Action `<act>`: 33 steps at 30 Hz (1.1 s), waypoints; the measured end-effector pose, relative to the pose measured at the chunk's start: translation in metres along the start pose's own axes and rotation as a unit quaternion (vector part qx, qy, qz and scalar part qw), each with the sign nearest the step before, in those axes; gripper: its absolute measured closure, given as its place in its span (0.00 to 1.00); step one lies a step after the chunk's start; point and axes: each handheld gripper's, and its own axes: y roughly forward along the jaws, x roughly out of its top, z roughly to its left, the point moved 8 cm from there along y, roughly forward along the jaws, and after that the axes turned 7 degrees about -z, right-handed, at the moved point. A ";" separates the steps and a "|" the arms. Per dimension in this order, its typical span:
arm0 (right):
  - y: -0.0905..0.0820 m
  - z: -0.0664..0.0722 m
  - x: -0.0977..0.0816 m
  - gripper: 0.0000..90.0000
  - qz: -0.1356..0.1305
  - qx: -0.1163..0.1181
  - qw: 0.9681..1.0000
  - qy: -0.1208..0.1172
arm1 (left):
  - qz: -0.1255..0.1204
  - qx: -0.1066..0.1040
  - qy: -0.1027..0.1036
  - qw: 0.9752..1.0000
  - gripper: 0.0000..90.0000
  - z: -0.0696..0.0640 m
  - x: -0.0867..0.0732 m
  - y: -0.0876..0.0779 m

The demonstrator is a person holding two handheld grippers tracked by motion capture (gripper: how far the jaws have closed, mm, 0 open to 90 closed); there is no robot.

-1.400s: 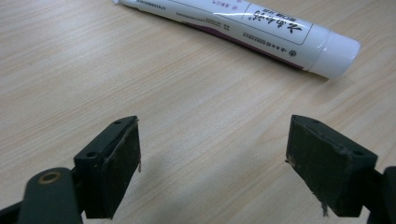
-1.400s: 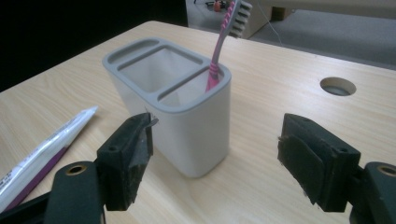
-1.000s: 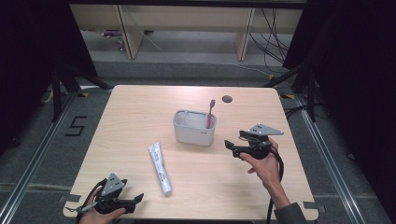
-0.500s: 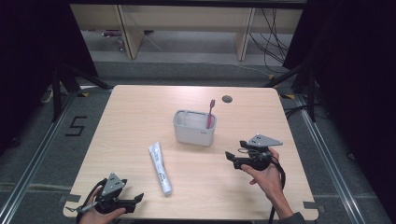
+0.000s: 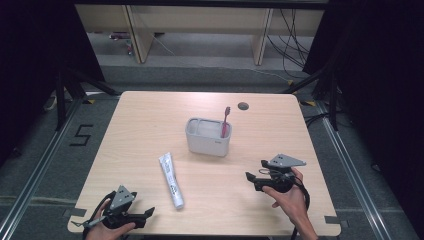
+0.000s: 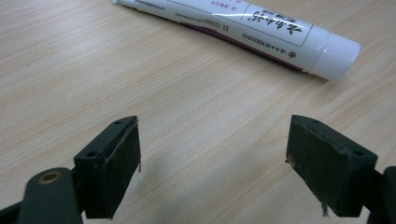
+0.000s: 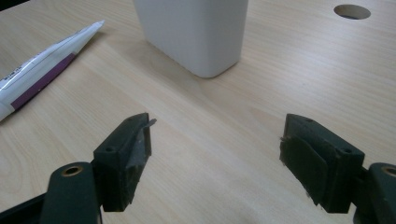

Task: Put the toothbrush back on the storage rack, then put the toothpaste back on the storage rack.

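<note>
Pale wooden tabletop [image 5: 150,125], with a round cable hole [image 5: 243,105] near the far edge. Near the middle, a white two-compartment holder [image 5: 207,142], upright, its left compartment apparently empty. In its right compartment, a pink toothbrush [image 5: 226,120], standing head up and leaning slightly against the rim. Just left of and nearer than the holder, flat on the wood and apart from it, a white toothpaste tube [image 5: 171,180], cap end toward the near edge, crimped end toward the holder.

At the near left corner, the left tool [image 5: 145,214], held low over the wood with jaws spread wide and nothing between them. From the left gripper view, the tube's cap [image 6: 334,58] just ahead and to the right, clear of both pads. At the near right, the right tool [image 5: 248,176], likewise spread wide and empty, pointing toward the holder; from the right gripper view, the holder's corner [image 7: 205,37] straight ahead and the tube's crimped end [image 7: 56,51] off to the left.

Judged from this layout: about half done. Toothbrush already housed; toothpaste untouched on the wood and the left compartment free for it. Left to do: close on the tube, lift, tip upright, lower into the holder. Left tool nearest the tube, so probably the one to take it.
</note>
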 end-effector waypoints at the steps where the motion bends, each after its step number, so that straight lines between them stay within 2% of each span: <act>1: -0.002 0.001 -0.003 0.28 0.002 -0.004 1.000 0.011 | -0.002 0.000 -0.001 1.000 0.19 0.000 0.000 0.000; 2: -0.002 0.001 -0.003 0.28 0.002 -0.004 1.000 0.011 | -0.003 0.000 -0.001 1.000 0.19 0.000 0.000 0.000; 3: -0.002 -0.001 -0.004 0.28 -0.001 -0.002 1.000 0.000 | -0.002 0.002 -0.002 1.000 0.19 0.000 0.000 -0.001; 4: -0.002 0.000 -0.006 0.28 0.003 0.004 1.000 0.004 | 0.002 0.002 -0.003 1.000 0.19 0.000 0.000 -0.001; 5: -0.003 0.000 -0.008 0.27 0.006 0.000 1.000 0.002 | 0.001 0.004 -0.003 1.000 0.19 0.001 0.000 -0.001; 8: -0.004 0.005 -0.013 0.27 0.011 0.004 1.000 0.019 | 0.003 0.002 0.000 1.000 0.19 0.000 0.000 0.000; 9: -0.005 0.005 -0.016 0.26 0.014 0.004 1.000 0.009 | 0.002 0.001 0.001 1.000 0.19 0.000 0.000 0.000; 12: -0.005 0.006 -0.019 0.26 0.018 0.006 1.000 -0.001 | -0.002 0.002 0.000 1.000 0.19 0.000 0.000 0.000; 13: -0.005 0.007 -0.020 0.26 0.016 0.008 1.000 0.000 | 0.000 0.003 -0.001 1.000 0.19 0.000 0.000 -0.001; 14: -0.007 0.010 -0.022 0.26 0.026 0.008 1.000 0.011 | 0.003 0.004 -0.002 1.000 0.19 0.000 0.000 -0.001; 15: -0.006 0.009 -0.022 0.26 0.019 0.009 1.000 -0.001 | -0.002 0.002 -0.002 1.000 0.19 0.000 0.000 0.000; 17: -0.010 0.016 -0.026 0.25 0.027 0.010 0.999 0.023 | 0.000 0.006 0.004 1.000 0.19 0.002 0.000 0.000; 18: -0.009 0.014 -0.026 0.25 0.022 0.017 1.000 0.010 | -0.001 0.004 0.000 1.000 0.19 0.000 0.000 0.000; 20: -0.012 0.018 -0.030 0.25 0.031 0.020 0.999 0.013 | -0.001 0.001 0.001 1.000 0.19 0.000 0.000 0.000; 21: -0.012 0.019 -0.031 0.25 0.027 0.023 0.999 0.016 | -0.002 0.005 0.002 1.000 0.19 0.001 0.000 0.000; 22: -0.014 0.017 -0.031 0.25 0.030 0.017 0.999 0.000 | -0.004 0.006 -0.002 1.000 0.19 0.001 0.000 0.000; 25: -0.017 0.020 -0.037 0.25 0.033 0.020 0.999 0.018 | -0.001 0.004 -0.002 1.000 0.19 0.001 0.000 0.000; 26: -0.018 0.018 -0.037 0.25 0.030 0.017 0.999 0.004 | 0.002 0.005 -0.003 1.000 0.19 0.001 0.000 -0.001; 27: -0.019 0.018 -0.039 0.25 0.030 0.021 0.999 0.003 | 0.002 0.006 -0.005 1.000 0.19 0.001 0.000 -0.001; 28: -0.020 0.020 -0.040 0.25 0.034 0.017 0.999 0.019 | 0.001 0.004 -0.005 1.000 0.19 0.001 -0.001 0.000; 29: -0.021 0.018 -0.040 0.25 0.033 0.018 0.999 0.004 | 0.001 0.004 -0.004 1.000 0.19 0.001 -0.001 -0.001; 30: -0.022 0.021 -0.042 0.25 0.034 0.024 0.999 0.016 | 0.002 0.004 -0.003 1.000 0.19 0.001 -0.001 -0.001; 31: -0.023 0.019 -0.042 0.25 0.032 0.016 0.999 0.001 | 0.001 0.004 -0.004 1.000 0.19 0.001 0.000 -0.001; 32: -0.023 0.021 -0.042 0.25 0.033 0.022 0.999 0.003 | 0.001 0.004 -0.004 1.000 0.19 0.000 0.000 -0.001; 33: -0.025 0.021 -0.043 0.25 0.036 0.014 0.999 0.005 | 0.000 0.002 -0.004 1.000 0.19 0.000 0.000 -0.001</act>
